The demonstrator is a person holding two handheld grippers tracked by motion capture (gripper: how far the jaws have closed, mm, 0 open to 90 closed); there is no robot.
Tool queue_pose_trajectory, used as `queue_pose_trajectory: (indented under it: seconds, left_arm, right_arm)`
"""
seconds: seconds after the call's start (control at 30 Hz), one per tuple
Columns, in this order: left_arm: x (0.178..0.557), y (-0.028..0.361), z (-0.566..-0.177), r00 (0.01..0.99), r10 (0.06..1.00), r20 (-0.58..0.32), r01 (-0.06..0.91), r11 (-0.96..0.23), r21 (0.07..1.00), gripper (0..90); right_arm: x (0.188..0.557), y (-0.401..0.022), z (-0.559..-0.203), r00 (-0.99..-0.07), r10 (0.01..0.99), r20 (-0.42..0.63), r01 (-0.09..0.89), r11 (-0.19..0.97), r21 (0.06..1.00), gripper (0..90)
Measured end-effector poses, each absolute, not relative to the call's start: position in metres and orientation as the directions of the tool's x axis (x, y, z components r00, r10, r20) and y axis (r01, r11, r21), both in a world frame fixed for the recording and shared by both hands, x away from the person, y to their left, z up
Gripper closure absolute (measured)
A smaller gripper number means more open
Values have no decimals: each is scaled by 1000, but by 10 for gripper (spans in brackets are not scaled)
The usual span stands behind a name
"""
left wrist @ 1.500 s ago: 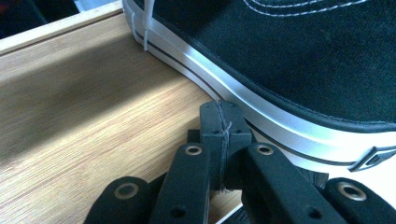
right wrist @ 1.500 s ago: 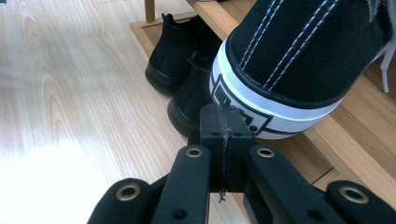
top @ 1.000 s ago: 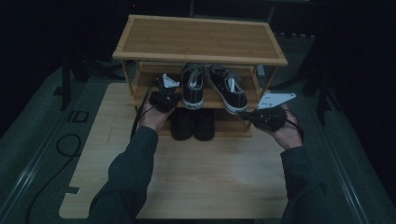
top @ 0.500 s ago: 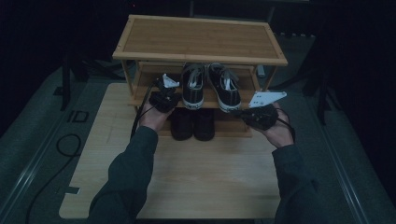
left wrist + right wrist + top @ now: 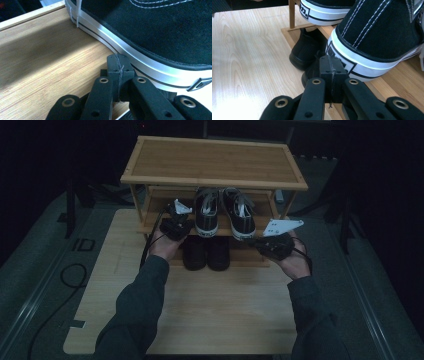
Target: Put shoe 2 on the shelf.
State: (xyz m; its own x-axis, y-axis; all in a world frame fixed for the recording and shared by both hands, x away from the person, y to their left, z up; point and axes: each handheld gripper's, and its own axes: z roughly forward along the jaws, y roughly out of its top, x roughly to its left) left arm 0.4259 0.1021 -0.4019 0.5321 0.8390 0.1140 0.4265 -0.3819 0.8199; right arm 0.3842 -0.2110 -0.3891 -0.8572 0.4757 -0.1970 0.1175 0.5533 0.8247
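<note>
The left tongs (image 5: 176,217) sit clenched with nothing between the jaws, their tips just beside the white rubber sole of the left black canvas sneaker (image 5: 206,213), which stands on the middle shelf of the bamboo shoe rack (image 5: 215,162). In the left gripper view those closed tips (image 5: 119,65) meet the sneaker's (image 5: 160,30) white sidewall, with bare shelf boards stretching away to their left. The right tongs (image 5: 260,242) are likewise clenched and empty, held at the heel of the right black canvas sneaker (image 5: 239,214), which lies next to its mate on the same shelf. In the right gripper view the closed tips (image 5: 331,65) stand right at that sneaker's (image 5: 377,35) white heel band; whether they touch it I cannot tell. Below and beyond these tips, a pair of black shoes (image 5: 305,51) rests on the rack's lowest shelf, toes pointing out toward the pale wooden desk (image 5: 244,55). In the high view both sneakers lie between the two tongs, and the black pair (image 5: 206,252) sits lower, nearer the person.
</note>
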Motion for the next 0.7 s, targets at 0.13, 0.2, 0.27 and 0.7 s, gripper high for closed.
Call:
queue_pose_trajectory:
  seconds: [0.13, 0.2, 0.27, 0.7]
  left_arm:
    - [426, 102, -402, 533, 839, 114, 426, -382, 820, 900]
    - [426, 102, -402, 532, 839, 114, 426, -382, 820, 900]
    - [426, 102, -402, 532, 839, 114, 426, -382, 820, 900]
    - [426, 102, -402, 533, 838, 119, 425, -387, 818, 900]
  right_arm:
    - [384, -211, -388, -854, 479, -201, 115, 552, 826, 900]
    - [383, -210, -387, -853, 481, -205, 111, 550, 828, 900]
    - [383, -209, -387, -854, 477, -206, 108, 551, 828, 900]
    - [381, -200, -395, -850, 471, -235, 100, 583, 806, 900]
